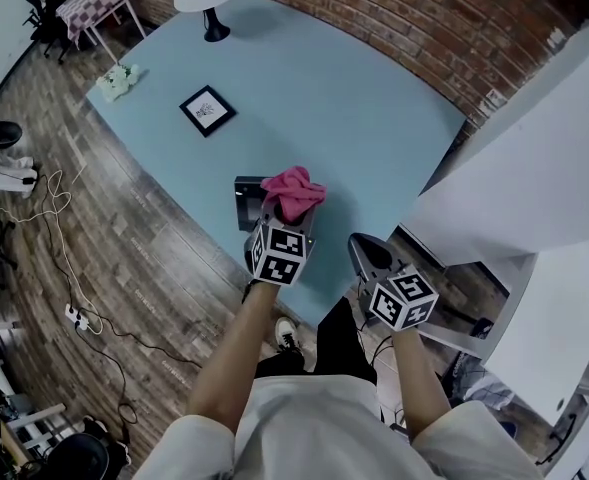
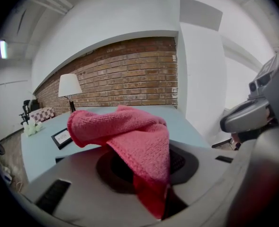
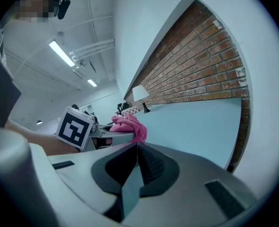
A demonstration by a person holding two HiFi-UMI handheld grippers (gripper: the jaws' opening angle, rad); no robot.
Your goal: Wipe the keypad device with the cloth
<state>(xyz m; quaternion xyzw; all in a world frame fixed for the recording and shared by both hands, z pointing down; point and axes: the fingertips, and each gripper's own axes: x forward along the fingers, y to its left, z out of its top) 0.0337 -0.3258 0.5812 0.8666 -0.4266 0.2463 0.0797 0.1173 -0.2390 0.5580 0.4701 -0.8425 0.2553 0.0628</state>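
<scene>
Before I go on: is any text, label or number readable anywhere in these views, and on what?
No words or numbers can be read in any view.
Picture frame: there is print inside, too small to read.
Keypad device: mostly hidden, no key markings legible.
Marker cubes: black-and-white square patterns only, no letters.
</scene>
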